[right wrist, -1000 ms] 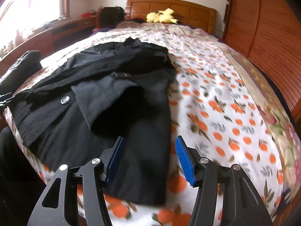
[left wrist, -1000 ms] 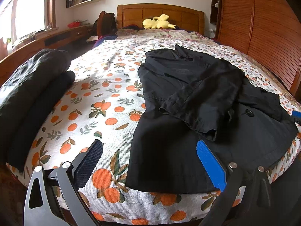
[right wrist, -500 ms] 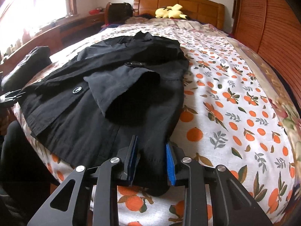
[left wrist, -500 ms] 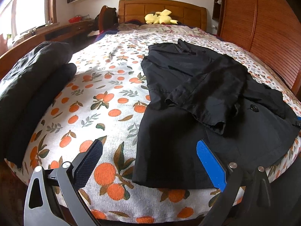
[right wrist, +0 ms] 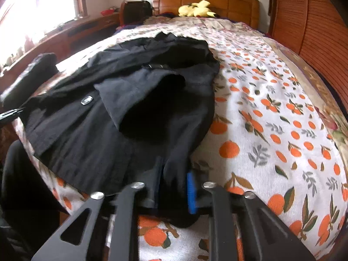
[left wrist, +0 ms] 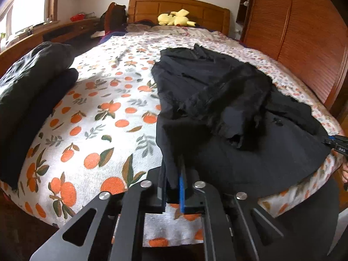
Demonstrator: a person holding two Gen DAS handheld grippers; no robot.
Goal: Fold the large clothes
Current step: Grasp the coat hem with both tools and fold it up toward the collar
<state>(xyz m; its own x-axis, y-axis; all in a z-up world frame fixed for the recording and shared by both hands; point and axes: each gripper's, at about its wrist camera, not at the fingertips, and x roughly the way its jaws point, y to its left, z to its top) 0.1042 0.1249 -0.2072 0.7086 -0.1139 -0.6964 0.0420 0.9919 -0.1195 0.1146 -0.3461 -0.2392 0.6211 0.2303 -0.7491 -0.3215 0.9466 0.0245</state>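
Note:
A large black coat (left wrist: pixel 217 91) lies spread on the orange-print bedspread (left wrist: pixel 104 130), one sleeve folded across its front. My left gripper (left wrist: pixel 173 187) is shut on the hem's near left corner, and the cloth rises in a ridge between the pads. In the right wrist view the same coat (right wrist: pixel 141 100) reaches down to my right gripper (right wrist: pixel 174 189). Its jaws are closing, with the hem's near right corner bunched between the pads. Each gripper shows at the edge of the other's view: the right gripper (left wrist: pixel 336 144) and the left gripper (right wrist: pixel 10 114).
Folded dark clothes (left wrist: pixel 28 91) are stacked at the bed's left edge. A yellow plush toy (left wrist: pixel 174 18) lies by the wooden headboard (left wrist: pixel 178 6). A wooden wardrobe (left wrist: pixel 304 43) lines the right side. A window ledge (left wrist: pixel 54 28) runs along the left.
The left jaws went from wide open to closed on the coat's left hem corner. The right jaws narrowed onto the right corner. Both grippers came nearer the hem.

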